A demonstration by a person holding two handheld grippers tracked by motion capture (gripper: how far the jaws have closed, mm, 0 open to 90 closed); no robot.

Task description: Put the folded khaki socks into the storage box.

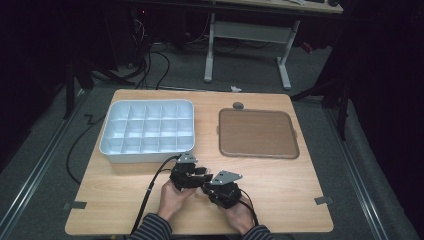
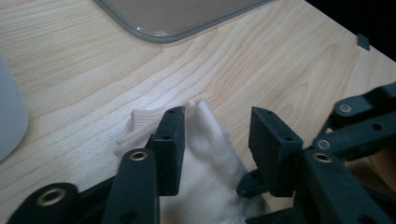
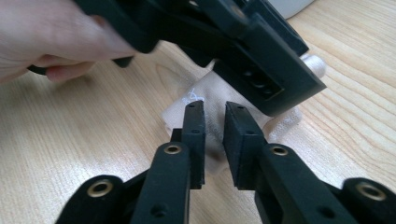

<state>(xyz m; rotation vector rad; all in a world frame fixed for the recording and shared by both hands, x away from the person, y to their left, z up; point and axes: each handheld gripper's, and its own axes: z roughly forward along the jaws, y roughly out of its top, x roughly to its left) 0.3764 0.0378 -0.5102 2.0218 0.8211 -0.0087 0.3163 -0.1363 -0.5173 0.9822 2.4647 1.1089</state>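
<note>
Left hand-held gripper [image 2: 217,133] jaws spread wide, straddling a small white sock [image 2: 205,158] lying on the desk [image 2: 280,60]; one jaw touches the sock's cuff end, not clamped. Right hand-held gripper [image 3: 215,126] jaws narrow, slight gap, over the sock's other end; can't tell if fabric is pinched. Both grippers close together near desk front edge in high view, w/ sock under them. White compartment tray [image 1: 146,130] back left, brown flat tray [image 1: 257,132] back right, both well apart from sock.
</note>
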